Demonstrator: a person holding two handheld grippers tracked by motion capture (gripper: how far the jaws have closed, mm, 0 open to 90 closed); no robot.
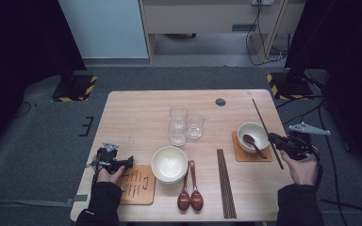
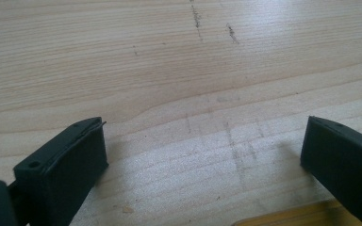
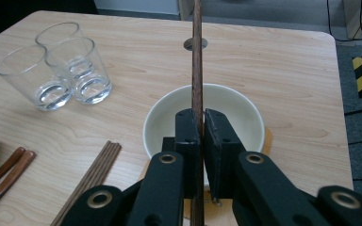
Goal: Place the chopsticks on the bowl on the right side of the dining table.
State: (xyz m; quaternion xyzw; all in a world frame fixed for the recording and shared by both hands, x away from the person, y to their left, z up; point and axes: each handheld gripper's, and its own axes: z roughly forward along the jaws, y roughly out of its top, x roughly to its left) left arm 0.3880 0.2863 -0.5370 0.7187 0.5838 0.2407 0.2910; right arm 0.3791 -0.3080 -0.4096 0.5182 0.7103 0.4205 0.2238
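Note:
My right gripper [image 1: 272, 138] hovers at the right edge of the table, shut on a long dark chopstick [image 1: 266, 130] that slants from the far right corner toward me. In the right gripper view the chopstick [image 3: 197, 61] runs straight up between the closed jaws of that gripper [image 3: 199, 117], above a cream bowl [image 3: 247, 115]. That bowl [image 1: 250, 132] sits on an orange coaster [image 1: 238, 151] with a brown spoon [image 1: 254, 143] in it. My left gripper [image 1: 130, 162] rests low at the table's left front, open, with bare wood between its jaws [image 2: 202, 136].
Three clear glasses [image 1: 185, 124] stand mid-table. Nearer are stacked cream bowls [image 1: 169, 163], two brown spoons [image 1: 190, 188] and a bundle of chopsticks [image 1: 226, 181]. A wooden coaster [image 1: 138, 184] lies beside my left hand; its corner [image 2: 292, 217] shows by the left jaws.

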